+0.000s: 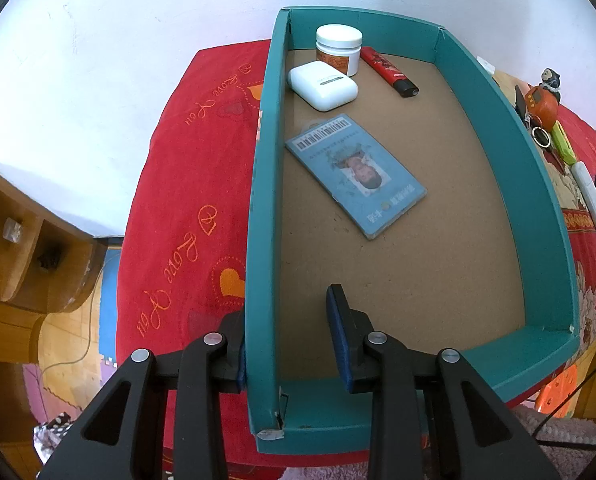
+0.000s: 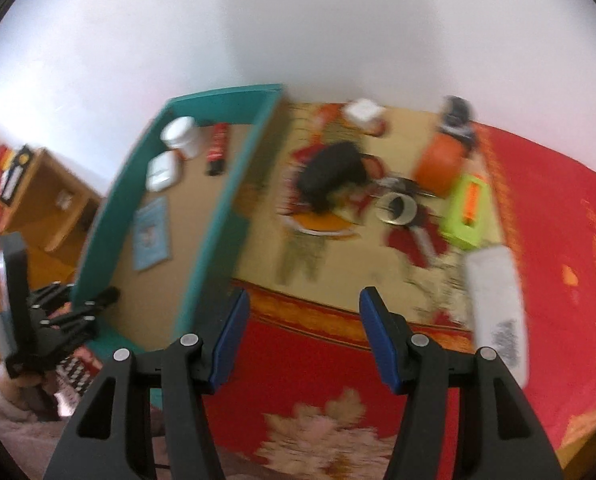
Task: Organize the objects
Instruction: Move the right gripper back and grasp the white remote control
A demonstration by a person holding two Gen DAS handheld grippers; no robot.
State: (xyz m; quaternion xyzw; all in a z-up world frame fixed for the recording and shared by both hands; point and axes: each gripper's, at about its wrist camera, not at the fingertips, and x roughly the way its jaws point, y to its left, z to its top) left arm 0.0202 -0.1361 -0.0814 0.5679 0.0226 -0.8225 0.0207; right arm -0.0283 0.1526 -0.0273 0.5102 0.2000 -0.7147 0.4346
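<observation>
— Where's the box?

— The teal box [image 1: 546,208] fills the middle of my left view, on the red cloth [image 1: 186,184]. Inside, at the upper centre, lie a white jar [image 1: 339,49], a white case [image 1: 323,85], a red marker [image 1: 389,72] and a blue card [image 1: 356,174].

— Your tools?

— My left tool [image 1: 288,340] straddles the box's near left wall, jaws parted; whether it pinches the wall I cannot tell. My right tool [image 2: 304,336] hangs released, holding nothing.

— And now?

— I judge the sorting half done. In the blurred right view the black item [image 2: 332,174], orange toy [image 2: 440,170], green piece [image 2: 468,210] and white stick [image 2: 498,308] remain outside. Next I'd reach the right tool for one.
</observation>
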